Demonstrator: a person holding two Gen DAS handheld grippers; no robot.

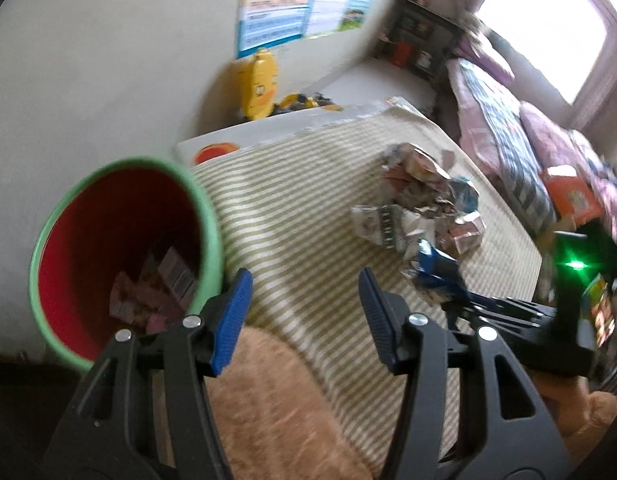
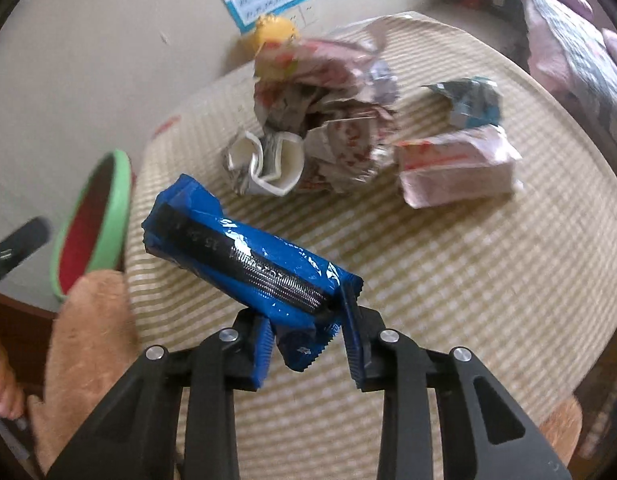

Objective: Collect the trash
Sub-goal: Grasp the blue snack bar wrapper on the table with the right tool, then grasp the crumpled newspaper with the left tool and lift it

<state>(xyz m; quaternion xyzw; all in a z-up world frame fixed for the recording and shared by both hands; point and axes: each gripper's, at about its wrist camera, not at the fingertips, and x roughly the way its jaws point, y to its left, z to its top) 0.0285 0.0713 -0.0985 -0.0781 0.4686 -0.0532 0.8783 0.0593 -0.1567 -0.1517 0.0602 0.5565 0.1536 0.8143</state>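
Note:
A bin with a green rim [image 1: 206, 216] and red inside stands at the left edge of the striped cloth [image 1: 308, 184], with several wrappers lying in its bottom. My left gripper [image 1: 304, 280] hovers beside it, open and empty. On the cloth lies a heap of crumpled wrappers [image 1: 420, 200] [image 2: 328, 120], with a pink-white pack [image 2: 456, 168] and a teal wrapper [image 2: 472, 100] beside it. My right gripper [image 2: 308, 320] is shut on one end of a blue wrapper [image 2: 236, 252], held above the cloth and pointing toward the bin [image 2: 116, 200].
Tan fuzzy fabric [image 1: 268, 392] [image 2: 88, 340] covers the near edge of the cloth. A bed with purple bedding [image 1: 508, 128] runs along the right. A yellow toy [image 1: 260, 80] leans on the wall behind the cloth. A hand [image 2: 0, 380] shows at lower left.

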